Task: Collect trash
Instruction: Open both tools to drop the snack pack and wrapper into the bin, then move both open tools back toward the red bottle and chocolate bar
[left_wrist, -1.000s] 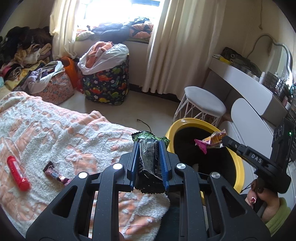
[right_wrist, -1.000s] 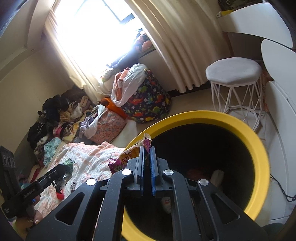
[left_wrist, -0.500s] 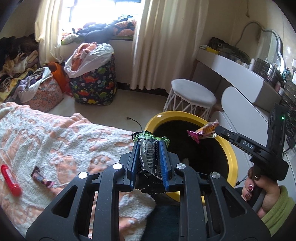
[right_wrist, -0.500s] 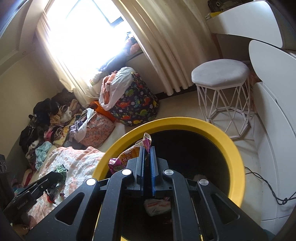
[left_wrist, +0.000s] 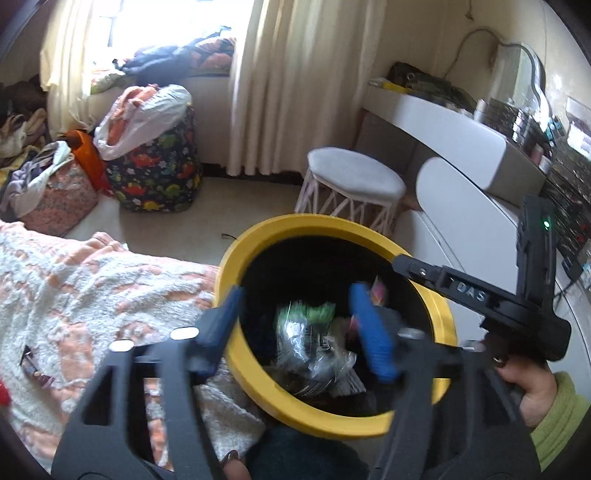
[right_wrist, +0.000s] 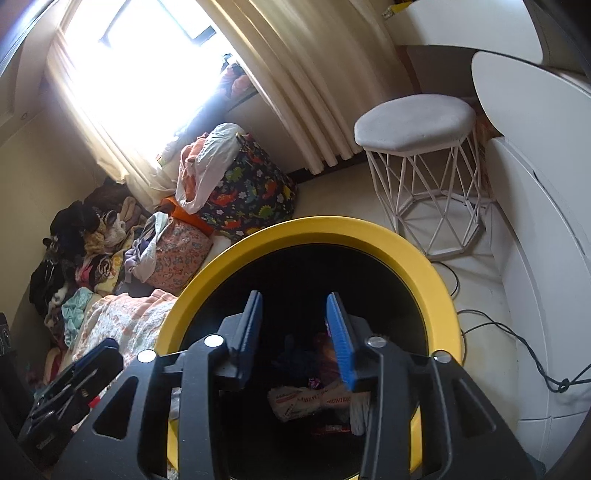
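Left gripper (left_wrist: 295, 325): angled down over the yellow-rimmed bin (left_wrist: 236, 258), jaws just opened, fingers spread, nothing pressed between them; the green-and-clear wrapper (left_wrist: 306, 332), blurred, lies loose between them inside the bin. Right gripper (right_wrist: 293, 332): tilted down over the same bin, jaws just opened, fingers apart and empty. Person's right hand (left_wrist: 532, 391), green sleeve, partly cut off behind the handle. Trash at the bin's bottom dark, hard to identify.

White stool (right_wrist: 415, 123) near curtain (left_wrist: 295, 85); dinosaur-print bag (right_wrist: 251, 192) (stuffed full) under window (right_wrist: 144, 70).
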